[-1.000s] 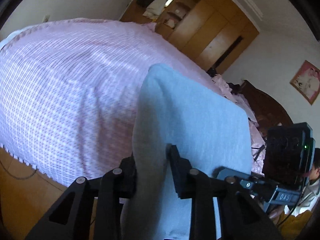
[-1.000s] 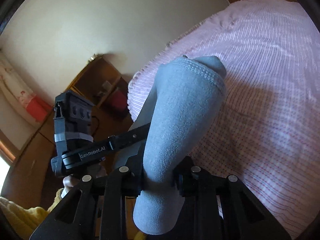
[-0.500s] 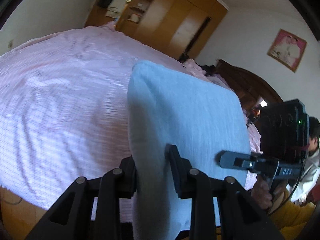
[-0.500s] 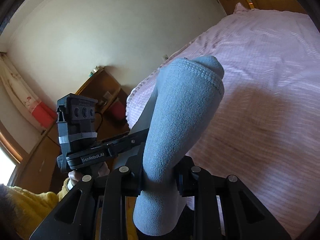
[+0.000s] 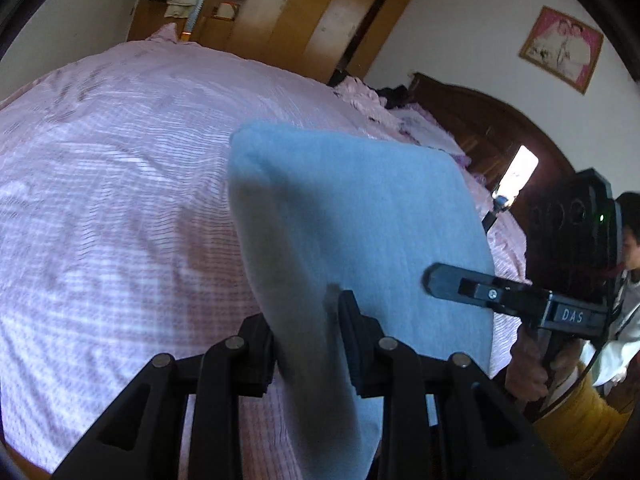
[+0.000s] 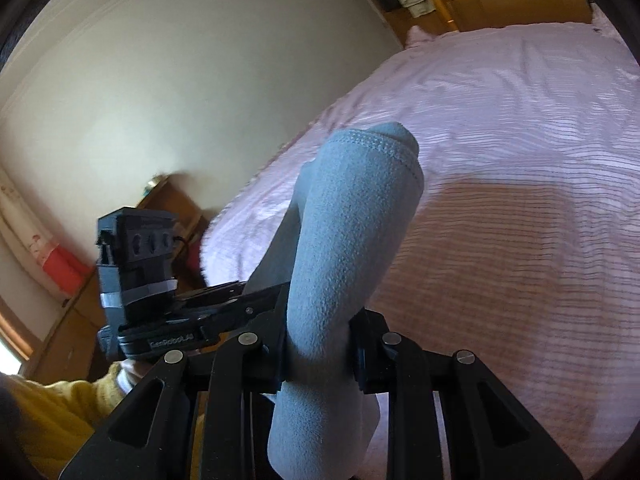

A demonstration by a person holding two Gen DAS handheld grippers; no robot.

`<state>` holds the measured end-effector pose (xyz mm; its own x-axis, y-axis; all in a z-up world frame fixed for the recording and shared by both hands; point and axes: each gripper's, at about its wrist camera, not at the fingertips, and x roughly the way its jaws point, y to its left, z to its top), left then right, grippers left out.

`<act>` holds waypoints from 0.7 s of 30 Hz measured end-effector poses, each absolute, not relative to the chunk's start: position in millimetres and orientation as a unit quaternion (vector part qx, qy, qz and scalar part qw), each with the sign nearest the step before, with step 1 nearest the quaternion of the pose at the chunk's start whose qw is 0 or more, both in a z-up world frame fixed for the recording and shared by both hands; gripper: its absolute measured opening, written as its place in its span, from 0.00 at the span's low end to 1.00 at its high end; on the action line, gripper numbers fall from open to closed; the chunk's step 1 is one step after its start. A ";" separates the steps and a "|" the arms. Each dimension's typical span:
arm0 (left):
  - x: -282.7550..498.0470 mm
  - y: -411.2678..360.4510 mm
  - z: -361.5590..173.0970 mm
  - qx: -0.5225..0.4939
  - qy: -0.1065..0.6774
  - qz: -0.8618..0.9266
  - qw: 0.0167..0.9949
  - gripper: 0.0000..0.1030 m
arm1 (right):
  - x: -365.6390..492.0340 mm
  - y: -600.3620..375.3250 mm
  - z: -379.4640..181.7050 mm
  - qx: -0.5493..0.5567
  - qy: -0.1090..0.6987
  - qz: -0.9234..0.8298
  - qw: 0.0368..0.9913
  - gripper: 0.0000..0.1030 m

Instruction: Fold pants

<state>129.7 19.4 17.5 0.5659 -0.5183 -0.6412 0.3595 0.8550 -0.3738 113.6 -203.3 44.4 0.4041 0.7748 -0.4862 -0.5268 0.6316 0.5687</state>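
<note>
Pants: the grey-blue pants [image 5: 360,216] are clamped in both my tongs and held up above the bed; a thick fold stands up past each pair of fingers and fills the middle of both views.
Left tongs: my left tongs [image 5: 308,344] are pressed together on a bunched edge of the cloth, with the rest spreading away to their right.
Right tongs: my right tongs [image 6: 320,344] are squeezed on a rolled, stitched hem that rises straight ahead of them.
In the way: the cloth hides most of what lies directly ahead of each pair of tongs.
Beside the left tongs: to their right I see my other tool, its black finger touching the cloth, and my hand [image 5: 528,364] gripping its handle.
Beside the right tongs: to their left the other tool reaches into the same cloth; my yellow sleeve [image 6: 52,412] is below it.
Pose: both tongs tilt downward toward the bed.
Surface: a pink striped bedspread [image 5: 120,184], rumpled, spreads below and ahead.
Room: a wooden wardrobe [image 5: 328,16] beyond the bed, a dark headboard [image 5: 500,132] and a framed picture [image 5: 562,50] off to the right of the left tongs, and a pale wall [image 6: 180,80] left of the right tongs.
</note>
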 end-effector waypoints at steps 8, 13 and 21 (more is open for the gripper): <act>160.5 -6.0 -26.5 -0.052 0.425 -0.238 0.872 0.30 | 141.1 -230.0 6.9 0.180 0.398 0.319 0.841 0.17; 173.6 -16.7 -47.6 -0.012 0.431 -0.237 0.871 0.37 | 147.1 -237.2 -21.3 0.189 0.430 0.251 0.847 0.19; 161.8 -24.5 -31.5 0.009 0.421 -0.216 0.881 0.39 | 152.4 -238.7 -38.3 0.159 0.449 0.184 0.860 0.32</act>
<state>161.8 -24.5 -31.5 0.5512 -0.3732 -0.7463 0.3888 0.9062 -0.1660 152.4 -238.7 -38.3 0.5293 0.4594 -0.7133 -0.1735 0.8816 0.4390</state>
